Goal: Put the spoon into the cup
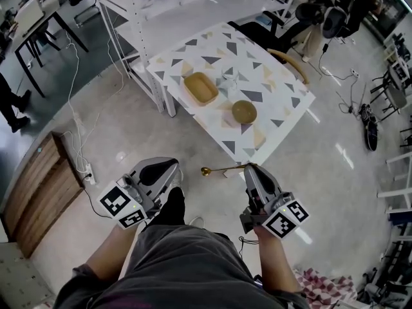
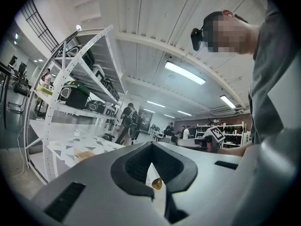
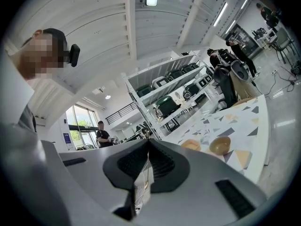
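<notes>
Gold metal spoon (image 1: 222, 170) clamped by its handle in my right gripper (image 1: 248, 168), level over the floor, well apart from the triangle-patterned table (image 1: 283, 118). My left gripper (image 1: 174, 166) is closed, empty. Carrying to the small clear cup (image 1: 229, 76) and insertion remain.

Bright ceiling strip lights (image 2: 184, 73), glare on floor (image 1: 341, 156), fisheye-curved edges, dark vignette corners.

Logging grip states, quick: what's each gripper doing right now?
Left gripper: closed, nothing held.
Right gripper: closed on the thin gold metal spoon, by its handle.
</notes>
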A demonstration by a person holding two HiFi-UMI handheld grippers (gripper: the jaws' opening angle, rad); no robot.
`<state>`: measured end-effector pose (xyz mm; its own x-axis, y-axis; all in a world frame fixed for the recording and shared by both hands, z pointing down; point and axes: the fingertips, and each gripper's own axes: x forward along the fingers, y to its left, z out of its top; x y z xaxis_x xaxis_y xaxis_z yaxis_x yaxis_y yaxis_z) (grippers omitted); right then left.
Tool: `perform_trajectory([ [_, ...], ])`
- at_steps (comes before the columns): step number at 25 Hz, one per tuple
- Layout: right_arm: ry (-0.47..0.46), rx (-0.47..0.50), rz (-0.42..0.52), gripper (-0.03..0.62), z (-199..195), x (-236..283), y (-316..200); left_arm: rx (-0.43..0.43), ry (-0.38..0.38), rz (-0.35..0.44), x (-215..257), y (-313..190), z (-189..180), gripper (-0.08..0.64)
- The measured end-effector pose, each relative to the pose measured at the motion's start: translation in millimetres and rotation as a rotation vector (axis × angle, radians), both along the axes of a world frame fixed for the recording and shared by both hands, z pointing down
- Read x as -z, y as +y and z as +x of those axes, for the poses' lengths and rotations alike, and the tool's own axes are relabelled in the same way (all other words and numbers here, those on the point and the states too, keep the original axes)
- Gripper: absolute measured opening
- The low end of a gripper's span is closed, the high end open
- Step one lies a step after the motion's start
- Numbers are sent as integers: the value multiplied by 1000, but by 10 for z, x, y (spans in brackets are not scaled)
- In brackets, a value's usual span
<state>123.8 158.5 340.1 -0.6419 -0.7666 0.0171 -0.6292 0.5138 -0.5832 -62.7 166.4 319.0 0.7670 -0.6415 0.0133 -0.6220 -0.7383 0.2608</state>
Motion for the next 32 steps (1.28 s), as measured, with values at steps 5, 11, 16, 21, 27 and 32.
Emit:
perform_trajectory([
  [5,4,-21,-9,23,-55,-97,-411,-20,7,-6,-95,-442,-62,15],
  [11,-1,-49,-24,23,-197,-205,-990,-44,7,-22,-202,-1074,-201,15],
  [16,5,-65,-45,23,-329,-301,-1468,-59,8,-37,-271,-1591,-342,15],
  [21,13,-81,-66,23,-465,-345,-1902,-77,13,-52,-303,-2077,-479,15],
  [27,23,-104,-83,23,-580,-352,-2401,-105,17,-66,-322,-2632,-592,15],
  [32,27,-129,-91,23,-684,-350,-2780,-133,22,-67,-308,-3054,-687,15],
])
